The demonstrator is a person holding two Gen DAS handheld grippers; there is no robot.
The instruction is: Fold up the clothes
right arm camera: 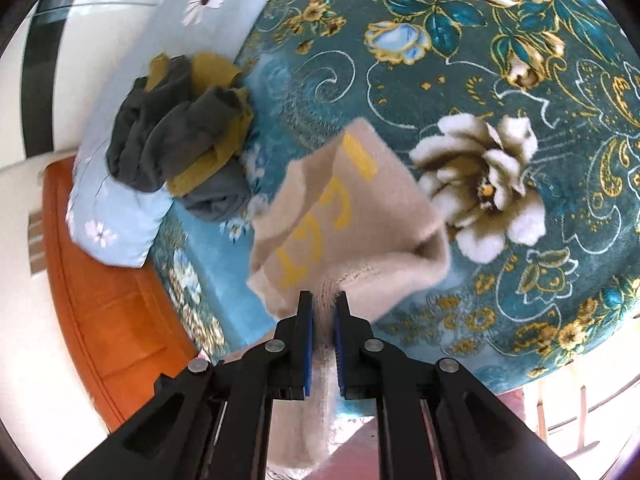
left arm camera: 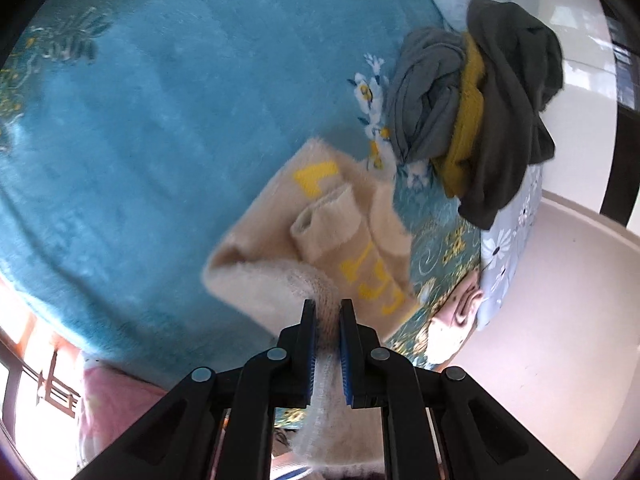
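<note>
One beige fuzzy sweater (left arm camera: pixel 320 232) with yellow lettering, partly folded, held above the bed's teal floral blanket (left arm camera: pixel 160 120). Two claws, left claw (left arm camera: pixel 328 308) and right claw (right arm camera: pixel 323 300), each clamped on its fabric. One pile of grey and mustard clothes (left arm camera: pixel 480 100) nearby. One pale blue floral pillow (right arm camera: pixel 116 216).

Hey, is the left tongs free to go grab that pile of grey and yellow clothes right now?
Probably not yet. The left tongs is shut on the beige sweater, as is the right tongs. Nothing lies between it and the grey and yellow pile, but it would need to release first.
</note>
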